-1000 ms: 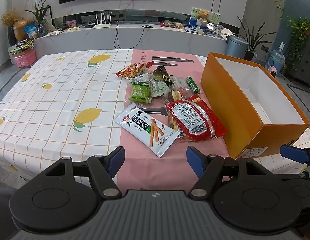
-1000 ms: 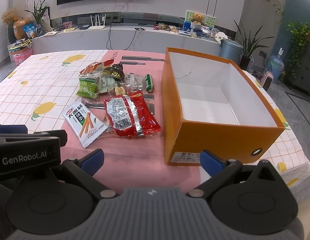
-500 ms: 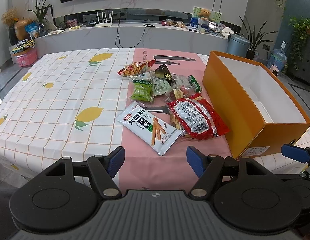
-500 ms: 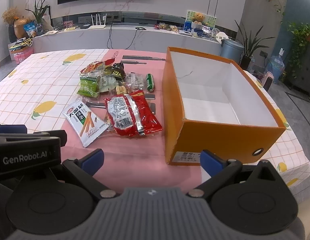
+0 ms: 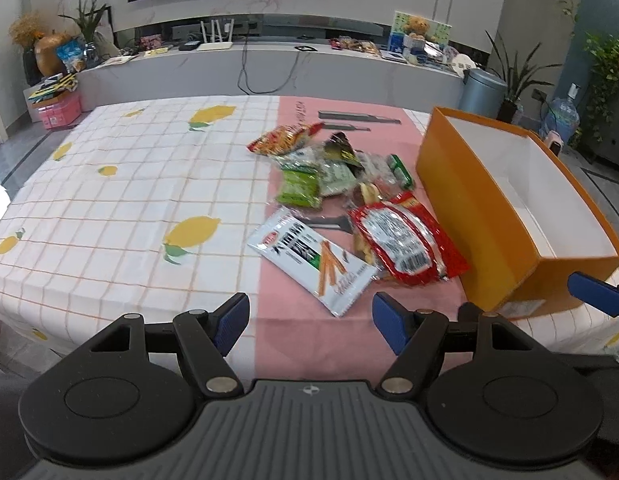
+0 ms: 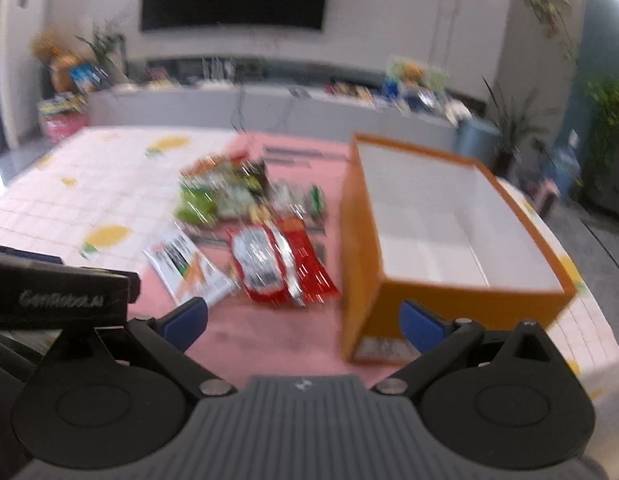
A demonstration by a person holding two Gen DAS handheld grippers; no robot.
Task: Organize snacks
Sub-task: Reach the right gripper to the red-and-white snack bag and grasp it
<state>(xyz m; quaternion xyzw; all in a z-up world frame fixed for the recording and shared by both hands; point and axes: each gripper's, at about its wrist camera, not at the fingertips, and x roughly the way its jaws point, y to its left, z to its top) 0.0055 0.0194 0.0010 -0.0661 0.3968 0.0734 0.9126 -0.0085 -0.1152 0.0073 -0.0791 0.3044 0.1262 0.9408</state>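
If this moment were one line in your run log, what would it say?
left gripper: open, empty | right gripper: open, empty | snacks: on table | orange box: empty

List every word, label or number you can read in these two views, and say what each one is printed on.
"GenRobot.AI", blurred but legible: black body of the left gripper, seen from the right wrist view.
Large Chinese characters, too soft to read surely: white breadstick packet.
White label print: red plastic snack bag, too small.
Sticker: orange cardboard box, unreadable.
Green snack pouch: lettering blurred.

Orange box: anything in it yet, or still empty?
Empty as far as visible. The orange box shows only bare white floor and walls in the right wrist view; its near inner wall is hidden. The snack packets lie on the tablecloth beside it.
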